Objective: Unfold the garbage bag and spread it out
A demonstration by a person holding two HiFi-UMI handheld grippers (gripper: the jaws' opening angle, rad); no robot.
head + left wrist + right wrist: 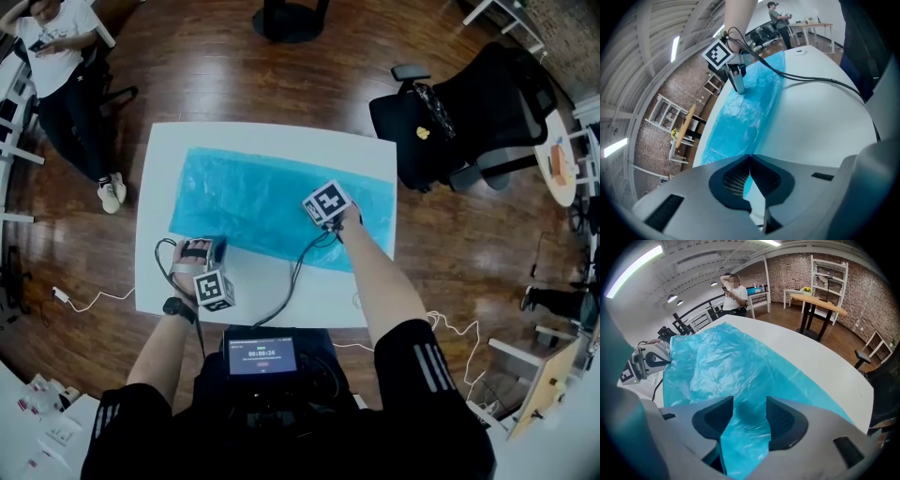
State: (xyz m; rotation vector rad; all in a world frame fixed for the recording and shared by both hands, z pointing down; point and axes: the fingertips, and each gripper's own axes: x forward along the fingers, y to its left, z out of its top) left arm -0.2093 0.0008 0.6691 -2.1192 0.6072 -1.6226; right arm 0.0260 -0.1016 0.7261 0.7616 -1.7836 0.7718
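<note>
A blue garbage bag (pixel 262 202) lies opened out flat, slightly wrinkled, along the white table (pixel 272 141). At the bag's near left corner my left gripper (pixel 214 246) is shut, and in the left gripper view (pixel 750 158) a blue edge of the bag (pixel 745 117) runs into the closed jaws. My right gripper (pixel 330 225) points steeply down on the bag's right part; seen from the left gripper view, its tips (pixel 739 90) reach the plastic. Its jaws (pixel 749 401) stand wide open with the bag (pixel 731 366) showing between them.
Black cables (pixel 300 272) trail from both grippers to a screen unit (pixel 262 356) at the table's near edge. A black office chair (pixel 469 112) stands off the far right corner. A person (pixel 56 56) sits at the far left. A wooden table (pixel 820 303) stands beyond.
</note>
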